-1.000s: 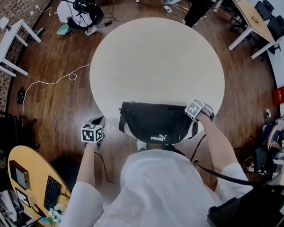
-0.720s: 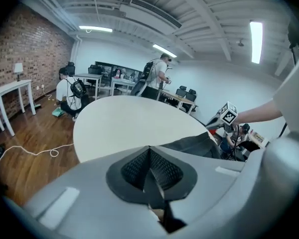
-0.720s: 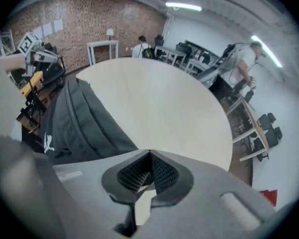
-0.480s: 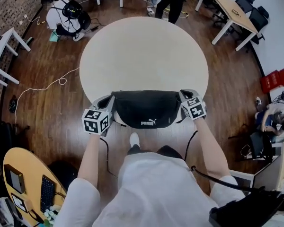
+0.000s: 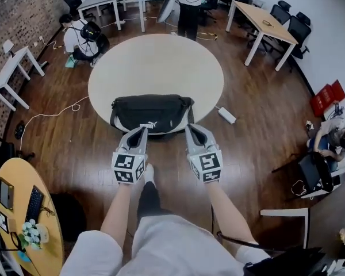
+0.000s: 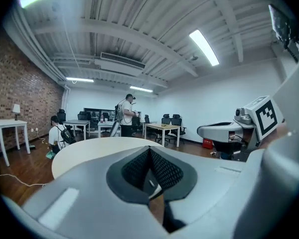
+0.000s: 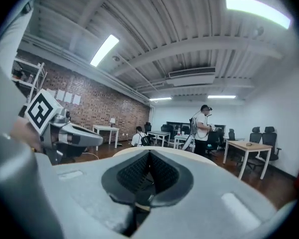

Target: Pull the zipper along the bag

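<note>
Left hand-held gripper (image 5: 139, 132), right hand-held gripper (image 5: 193, 130): jaws of each pressed together, nothing between them, held side by side. Beyond them, black bag (image 5: 152, 112): lying at near edge of round tabletop (image 5: 155, 62).

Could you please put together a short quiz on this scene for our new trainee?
1. True or false: the left gripper is clamped on the black bag.
2. Where does the bag lie? A: near the edge of the round table; B: on the floor; C: on a chair.
3. Fill in: the right gripper has its jaws ____.
Key: 1 false, its jaws are shut on nothing; 2 A; 3 shut.
</note>
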`<state>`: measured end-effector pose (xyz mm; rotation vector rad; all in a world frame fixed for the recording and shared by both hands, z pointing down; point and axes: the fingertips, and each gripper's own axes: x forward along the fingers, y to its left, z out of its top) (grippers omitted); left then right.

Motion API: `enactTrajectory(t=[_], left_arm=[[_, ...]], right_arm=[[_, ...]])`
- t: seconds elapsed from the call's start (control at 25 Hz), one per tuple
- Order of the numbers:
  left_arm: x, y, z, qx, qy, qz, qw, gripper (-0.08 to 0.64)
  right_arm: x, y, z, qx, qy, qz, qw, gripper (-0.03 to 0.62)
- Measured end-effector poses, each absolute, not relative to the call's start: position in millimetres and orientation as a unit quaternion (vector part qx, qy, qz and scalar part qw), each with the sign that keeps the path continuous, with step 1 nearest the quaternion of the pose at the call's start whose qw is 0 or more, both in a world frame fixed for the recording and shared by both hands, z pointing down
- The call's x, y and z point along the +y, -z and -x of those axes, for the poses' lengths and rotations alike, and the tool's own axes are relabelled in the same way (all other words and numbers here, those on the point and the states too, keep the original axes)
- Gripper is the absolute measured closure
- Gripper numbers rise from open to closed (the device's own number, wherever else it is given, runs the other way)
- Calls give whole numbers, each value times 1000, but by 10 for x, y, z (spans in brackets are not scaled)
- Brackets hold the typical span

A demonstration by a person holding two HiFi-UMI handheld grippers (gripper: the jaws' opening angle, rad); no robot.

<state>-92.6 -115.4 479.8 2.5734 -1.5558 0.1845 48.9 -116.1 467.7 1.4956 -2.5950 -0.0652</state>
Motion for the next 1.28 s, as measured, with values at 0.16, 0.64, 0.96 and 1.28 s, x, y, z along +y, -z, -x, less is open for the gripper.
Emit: enactTrajectory(t=[0.16,0.64,0.96,1.28], left_arm=[[-47,-4669,515,-547,-43,-832,80,545],[1463,-3364,445,-598,15,-801,0,545],[1782,-3159,732,-599,43,-800,-16,545],[1819,-3045,1070,-596,54,-800,-40,545]], right_arm=[[-38,-4505,-688,-875,28,-480,62,603],[1437,-3259,-821,-871,62,-487,-8,603],[1695,-3011,-441,-870,93,-484,-19,603],[1674,-2947,-245,-858,104,-503,-19,603]])
